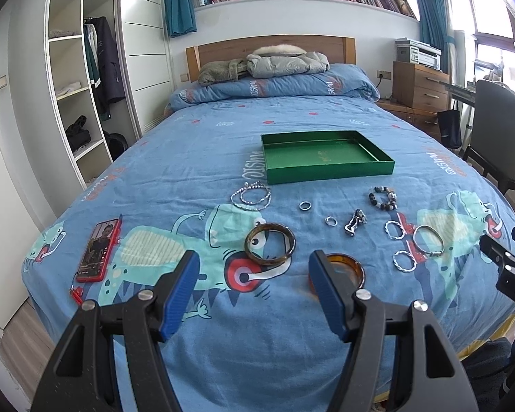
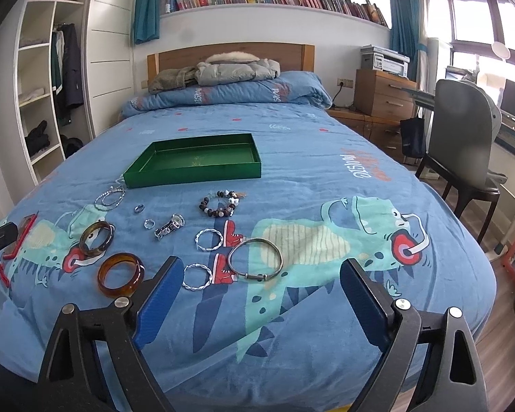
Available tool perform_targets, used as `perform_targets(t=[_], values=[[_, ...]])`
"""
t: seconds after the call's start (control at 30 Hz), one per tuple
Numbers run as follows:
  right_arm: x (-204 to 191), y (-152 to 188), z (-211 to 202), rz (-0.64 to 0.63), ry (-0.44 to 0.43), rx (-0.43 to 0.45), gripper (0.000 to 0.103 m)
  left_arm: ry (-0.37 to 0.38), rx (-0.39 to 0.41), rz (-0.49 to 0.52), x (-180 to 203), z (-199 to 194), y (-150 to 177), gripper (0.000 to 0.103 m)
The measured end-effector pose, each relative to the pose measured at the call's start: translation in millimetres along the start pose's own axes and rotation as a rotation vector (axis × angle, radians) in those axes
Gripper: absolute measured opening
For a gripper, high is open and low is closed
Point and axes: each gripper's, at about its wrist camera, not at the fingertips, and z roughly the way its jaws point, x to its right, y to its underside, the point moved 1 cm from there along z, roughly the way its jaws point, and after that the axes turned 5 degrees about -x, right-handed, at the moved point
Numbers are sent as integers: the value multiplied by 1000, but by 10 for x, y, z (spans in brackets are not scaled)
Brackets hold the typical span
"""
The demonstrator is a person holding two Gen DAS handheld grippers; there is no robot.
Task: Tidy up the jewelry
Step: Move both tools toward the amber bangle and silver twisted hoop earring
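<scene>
An empty green tray (image 1: 329, 171) (image 2: 189, 174) lies mid-bed. In front of it jewelry is spread on the blue cover: a silver chain (image 1: 250, 195), two small rings (image 1: 305, 205), a watch (image 2: 170, 227), a bead bracelet (image 2: 219, 202), twisted silver bangles (image 2: 208, 239), a plain silver bangle (image 2: 255, 259), a dark brown bangle (image 1: 270, 245) and an amber bangle (image 2: 121, 274). My left gripper (image 1: 254, 267) hovers open above the near bed, its right finger in front of the amber bangle. My right gripper (image 2: 262, 276) stands open, with nothing between its pads, low before the silver bangles.
A red phone (image 1: 98, 250) lies near the bed's left edge. A folded duvet (image 1: 274, 84) and jackets sit at the headboard. An open wardrobe (image 1: 75, 96) stands left; a wooden dresser (image 2: 382, 94), a chair (image 2: 463, 151) and a desk stand right.
</scene>
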Motion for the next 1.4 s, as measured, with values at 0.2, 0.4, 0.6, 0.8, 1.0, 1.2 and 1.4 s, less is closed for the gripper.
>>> perform_targets(t=[0.2,0.4,0.6,0.8,1.0,1.2,1.4], values=[[-38,41,116,1,-37,-28,81,18,-10,-21,-42,84,-1,64],[-147,94,242,-18,-86,-47,76,22,-37,-20,-23,216,19,64],[-202,98,285,-18,-106,-30,74,4,-45,-15,17,296,22,64],[-233,93,329,-22,-114,-23,73,1,-50,-12,39,332,29,64],[-277,136,397,-32,-132,-37,69,16,-67,-10,81,387,41,64],[-330,182,493,-49,-157,-65,61,47,-104,-21,111,491,60,64],[-342,205,577,-53,-173,-81,58,66,-139,-30,136,612,87,64]])
